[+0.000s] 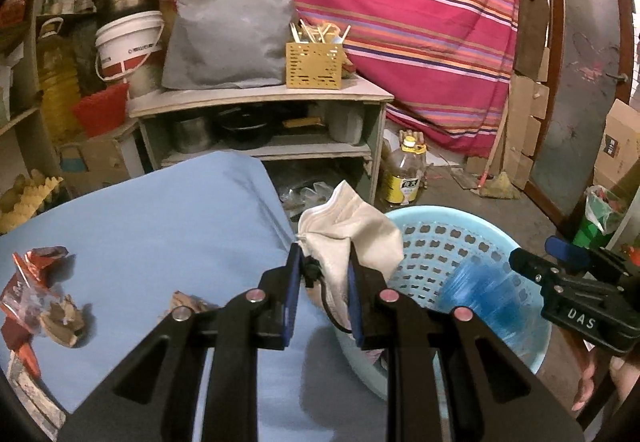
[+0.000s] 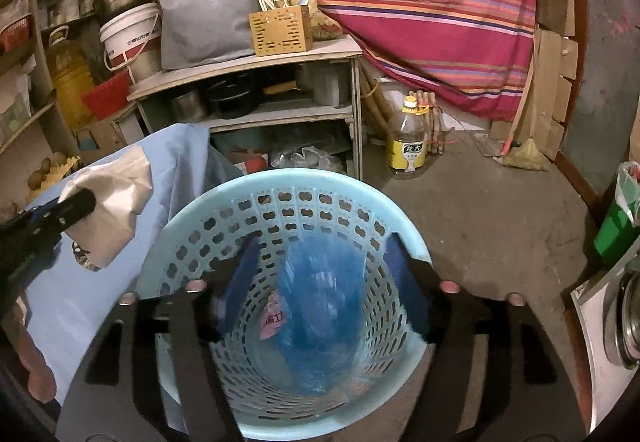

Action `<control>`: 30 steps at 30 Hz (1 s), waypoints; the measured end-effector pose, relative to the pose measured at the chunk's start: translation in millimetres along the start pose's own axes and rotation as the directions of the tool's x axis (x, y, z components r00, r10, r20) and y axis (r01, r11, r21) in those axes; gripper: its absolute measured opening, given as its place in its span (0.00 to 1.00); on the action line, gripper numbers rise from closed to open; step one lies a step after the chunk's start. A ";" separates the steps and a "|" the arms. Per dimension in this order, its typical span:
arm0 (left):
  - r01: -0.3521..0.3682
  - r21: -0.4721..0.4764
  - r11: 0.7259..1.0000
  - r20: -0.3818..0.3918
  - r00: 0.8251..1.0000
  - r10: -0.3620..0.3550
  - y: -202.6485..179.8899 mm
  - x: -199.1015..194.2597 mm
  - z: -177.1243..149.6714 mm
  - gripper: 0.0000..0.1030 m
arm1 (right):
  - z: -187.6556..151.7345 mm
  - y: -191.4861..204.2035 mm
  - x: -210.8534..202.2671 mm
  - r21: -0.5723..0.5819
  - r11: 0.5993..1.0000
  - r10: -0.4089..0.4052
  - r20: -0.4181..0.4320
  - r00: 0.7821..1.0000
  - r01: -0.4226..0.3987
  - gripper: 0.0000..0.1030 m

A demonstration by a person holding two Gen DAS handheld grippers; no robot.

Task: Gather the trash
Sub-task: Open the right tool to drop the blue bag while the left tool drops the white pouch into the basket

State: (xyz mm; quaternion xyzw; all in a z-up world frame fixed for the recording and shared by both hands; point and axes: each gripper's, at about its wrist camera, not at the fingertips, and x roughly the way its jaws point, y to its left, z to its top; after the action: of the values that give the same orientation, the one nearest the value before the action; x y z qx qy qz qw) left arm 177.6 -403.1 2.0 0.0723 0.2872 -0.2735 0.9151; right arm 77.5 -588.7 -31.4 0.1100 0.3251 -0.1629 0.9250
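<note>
Two claws are working beside a pale blue perforated basket [image 2: 256, 202] standing on the floor against the blue-covered bench [image 1: 140, 210]. The left claw [image 1: 323, 262] is gripping a crumpled white cloth-like piece of trash [image 1: 352, 230] between narrow jaws, holding it just beside the basket's rim, at the bench's edge. The right claw [image 2: 324, 270] is hanging over the basket's mouth with jaws spread wide and nothing between them. Inside the basket a blue plastic bag [image 2: 320, 306] and a pink wrapper [image 2: 272, 322] are lying at the bottom. More trash is sitting on the bench, well apart from the basket: a red foil wrapper [image 1: 28, 282] and brown scraps [image 1: 64, 318]. Beyond the basket, a yellow slotted box [image 1: 314, 66] on a shelf unit [image 1: 260, 98] is holding sticks, and a bottle [image 2: 408, 138] is standing on the floor.
</note>
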 end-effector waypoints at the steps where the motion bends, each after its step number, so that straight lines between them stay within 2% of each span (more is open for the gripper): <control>1: 0.008 0.000 1.000 -0.007 1.000 -0.008 -2.6 2.4 -0.8 0.21 | -0.7 -1.5 -0.8 -0.001 1.000 -0.008 0.001 1.000 0.008 0.70; 3: 0.019 0.002 1.000 -0.013 1.000 -0.019 -7.1 5.1 -2.0 0.21 | -1.8 -5.7 -4.5 0.002 1.000 -0.028 0.015 0.999 0.028 0.81; 6: 0.041 0.009 0.999 -0.024 0.999 -0.041 -16.8 10.3 -4.2 0.22 | -2.1 -15.2 -16.0 0.032 0.998 -0.058 0.061 0.996 0.056 0.90; 14: 0.091 0.030 0.995 -0.066 0.994 -0.089 -44.5 32.7 -10.0 0.24 | 0.4 -30.1 -36.3 0.061 0.993 -0.107 0.135 0.985 0.099 0.94; 20: 0.101 0.048 0.994 -0.098 0.990 -0.096 -55.7 48.8 -15.9 0.28 | -1.1 -34.2 -37.9 0.070 0.992 -0.112 0.137 0.984 0.103 0.94; 23: 0.100 0.049 0.994 -0.112 0.989 -0.094 -55.5 53.6 -18.2 0.37 | -0.6 -36.0 -36.8 0.082 0.992 -0.107 0.133 0.985 0.096 0.94; 25: 0.100 0.039 0.994 -0.110 0.989 -0.095 -51.9 52.7 -17.8 0.59 | 0.3 -36.4 -36.4 0.084 0.992 -0.106 0.132 0.986 0.095 0.94; 27: 0.090 0.037 0.995 -0.094 0.992 -0.086 -49.9 47.2 -17.1 0.65 | 0.8 -36.4 -36.1 0.082 0.992 -0.109 0.130 0.986 0.099 0.94; 30: 0.090 0.037 0.995 -0.094 0.992 -0.086 -46.4 38.8 -16.2 0.67 | 1.0 -36.2 -35.6 0.084 0.991 -0.111 0.125 0.986 0.101 0.94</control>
State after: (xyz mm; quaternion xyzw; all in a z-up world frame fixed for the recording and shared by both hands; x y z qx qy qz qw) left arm 171.1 -455.1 -32.1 0.0911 0.3262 -0.3158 0.8863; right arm 38.4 -614.2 -11.4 0.1174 0.2632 -0.2312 0.9292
